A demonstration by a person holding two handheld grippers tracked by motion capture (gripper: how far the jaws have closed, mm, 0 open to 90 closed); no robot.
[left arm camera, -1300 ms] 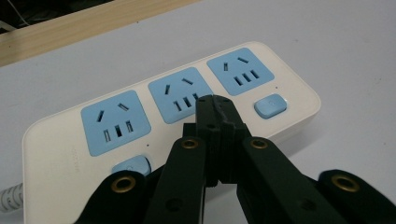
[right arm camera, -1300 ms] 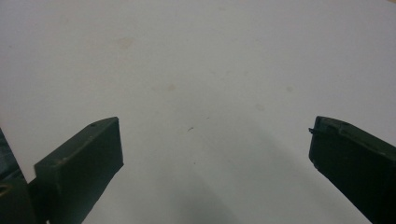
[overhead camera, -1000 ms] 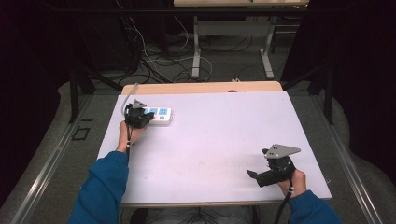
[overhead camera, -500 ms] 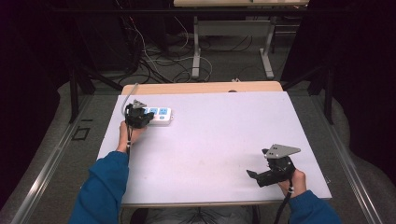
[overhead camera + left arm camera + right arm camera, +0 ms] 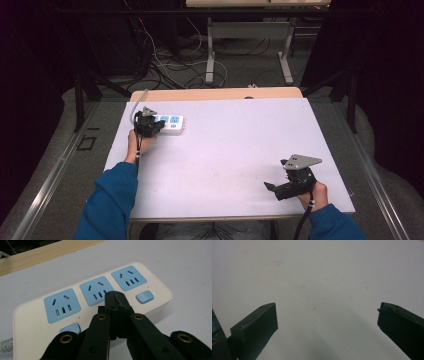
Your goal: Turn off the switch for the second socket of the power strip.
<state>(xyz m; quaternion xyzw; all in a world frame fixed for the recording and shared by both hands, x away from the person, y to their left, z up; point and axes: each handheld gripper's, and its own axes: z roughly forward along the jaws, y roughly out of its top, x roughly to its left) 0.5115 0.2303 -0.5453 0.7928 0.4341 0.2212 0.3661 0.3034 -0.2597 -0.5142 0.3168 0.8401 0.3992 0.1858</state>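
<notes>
My left hand-held gripper, clenched empty, sits over the power strip, whose length runs crosswise at the counter's far-left corner. Right hand-held gripper, released, lies well apart.

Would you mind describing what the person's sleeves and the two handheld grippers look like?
Both sleeves are blue. The left gripper and right gripper are black, and each carries a grey three-cornered plate on top, with a cable trailing back along the wrist. Up close, the left gripper has brass-coloured rivets on its black linkage.
</notes>
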